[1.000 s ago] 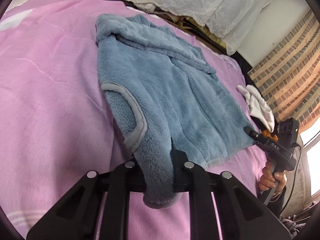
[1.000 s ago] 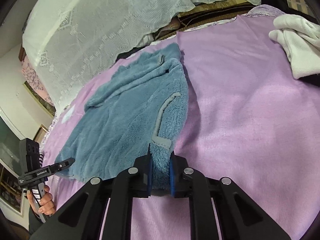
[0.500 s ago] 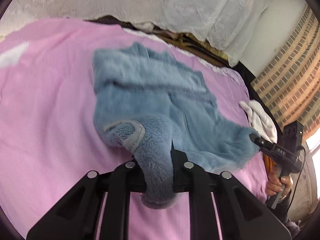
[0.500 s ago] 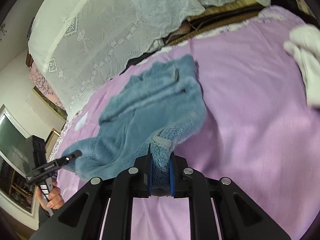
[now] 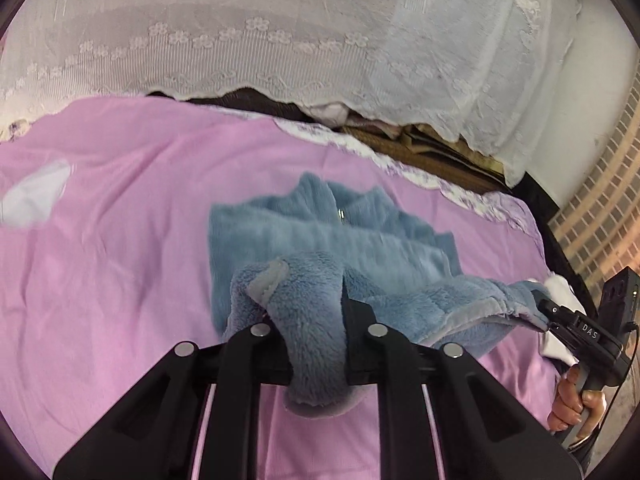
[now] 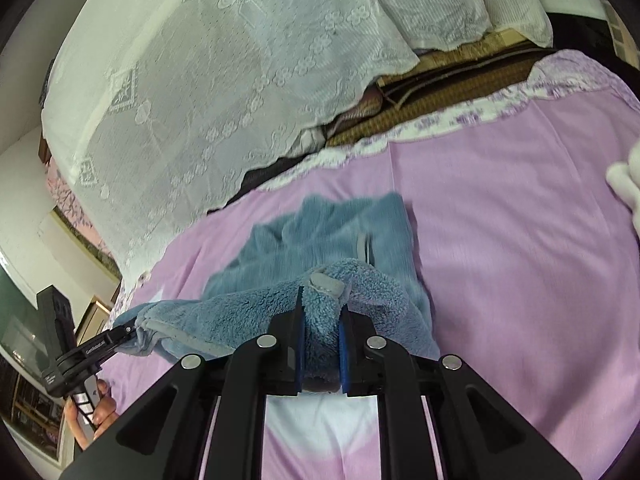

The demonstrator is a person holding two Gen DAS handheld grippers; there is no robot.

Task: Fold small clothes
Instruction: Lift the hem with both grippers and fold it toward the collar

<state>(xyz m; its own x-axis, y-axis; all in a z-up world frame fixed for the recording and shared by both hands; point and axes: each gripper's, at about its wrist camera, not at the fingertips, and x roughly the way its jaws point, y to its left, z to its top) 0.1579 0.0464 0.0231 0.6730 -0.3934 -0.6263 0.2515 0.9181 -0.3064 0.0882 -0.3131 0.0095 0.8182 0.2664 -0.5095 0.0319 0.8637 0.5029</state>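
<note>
A small blue fleece garment [image 5: 360, 248] with grey trim lies on the pink bedsheet [image 5: 120, 240]. My left gripper [image 5: 316, 320] is shut on one near corner of it, and the fleece bulges out between the jaws. My right gripper [image 6: 320, 324] is shut on the other near corner of the blue fleece garment [image 6: 332, 232]. Both corners are lifted off the bed, so the near half arches over the far half, which still rests flat. The right gripper [image 5: 548, 316] also shows at the edge of the left wrist view, and the left gripper [image 6: 132, 330] at the edge of the right wrist view, each pinching the hem.
A white garment [image 6: 624, 184] lies on the sheet to the right. White lace fabric [image 5: 280, 28] hangs over the head of the bed, with a woven mat [image 6: 448, 96] beneath it. A hand [image 5: 576, 404] holds the right gripper's handle.
Both grippers have risen and moved toward the far end of the bed, carrying the garment's near edge up and over the rest. The garment, flat before, is now doubling over.
</note>
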